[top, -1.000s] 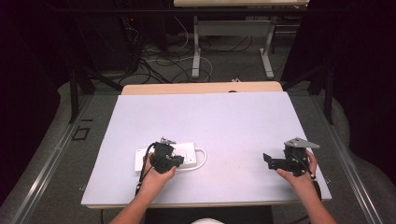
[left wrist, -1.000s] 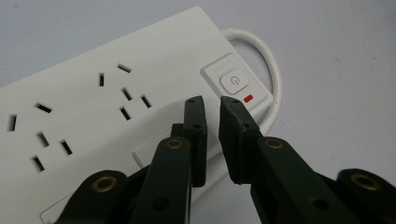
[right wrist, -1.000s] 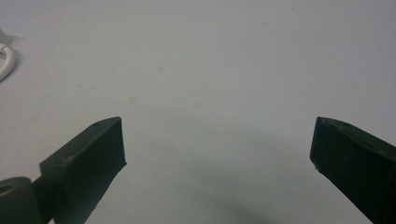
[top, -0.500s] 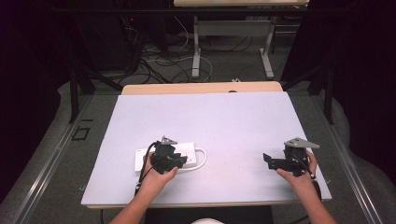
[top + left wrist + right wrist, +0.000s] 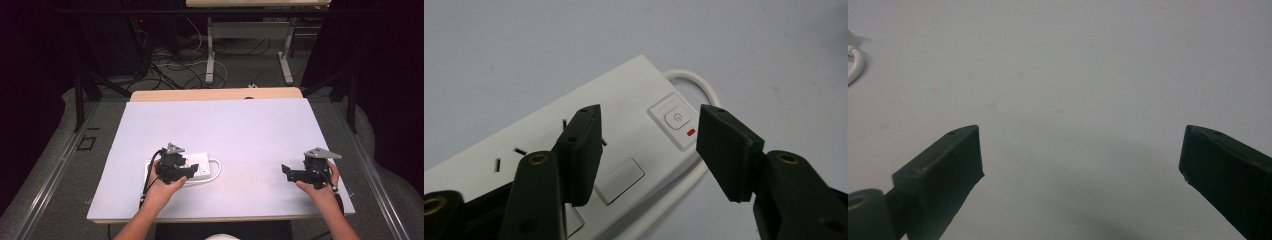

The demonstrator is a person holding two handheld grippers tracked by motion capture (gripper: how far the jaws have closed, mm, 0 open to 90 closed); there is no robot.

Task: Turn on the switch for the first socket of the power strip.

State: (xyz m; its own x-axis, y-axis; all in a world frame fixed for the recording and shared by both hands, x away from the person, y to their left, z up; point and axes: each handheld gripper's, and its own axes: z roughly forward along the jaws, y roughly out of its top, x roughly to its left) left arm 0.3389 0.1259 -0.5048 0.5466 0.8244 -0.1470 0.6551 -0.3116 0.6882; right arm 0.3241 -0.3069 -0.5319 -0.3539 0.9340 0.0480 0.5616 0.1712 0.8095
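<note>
Near the table's front edge the left gripper point(image 5: 649, 150) hovers over the white power strip point(image 5: 192, 167) — jaws just opening, pads apart above its switch point(image 5: 676, 117), apparently not touching — while the right gripper point(image 5: 295, 174) stands wide open over bare table point(image 5: 250, 125).

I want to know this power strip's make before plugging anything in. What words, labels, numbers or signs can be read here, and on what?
No readable words, brand or numbers.
Power sign (circle with a stroke): on the square push button of the white plastic power strip.
Faint raised lettering above that button: too blurred to read.
Small red mark below the button: no text.
</note>
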